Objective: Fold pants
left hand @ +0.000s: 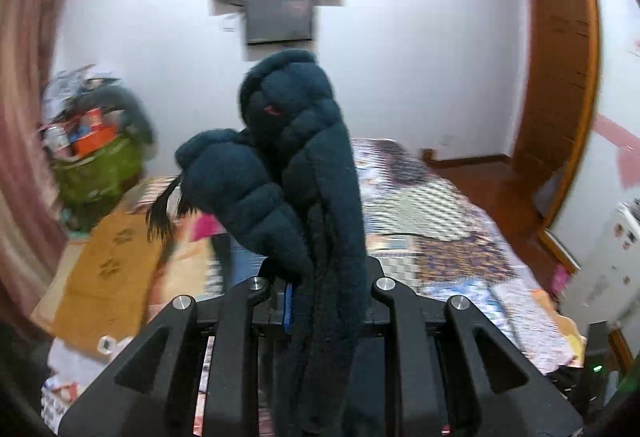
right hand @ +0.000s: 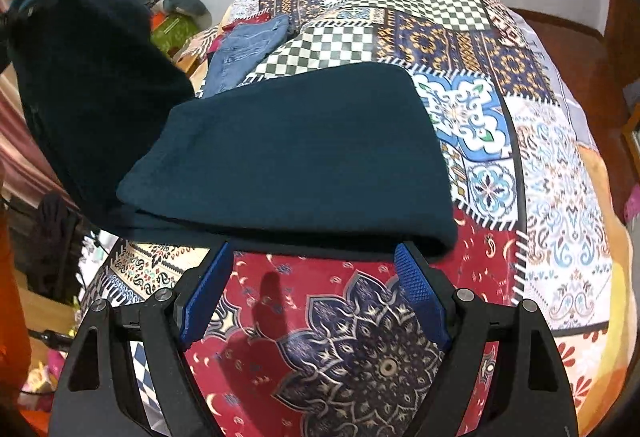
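Holding the teal pants (left hand: 316, 173) bunched in your clenched left tool (left hand: 316, 289), mid-fold, you've the rest lying flat on the bed (right hand: 560, 173) just ahead of your released right tool (right hand: 316, 293); next likely lay the lifted end over.

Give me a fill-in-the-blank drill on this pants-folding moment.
1. The left claw is shut on the dark teal ____.
2. The right claw is ____, holding nothing.
3. The pants partly lie on a patchwork ____.
4. Beyond them lies a folded pair of blue ____.

Missing: pants; open; bedspread; jeans
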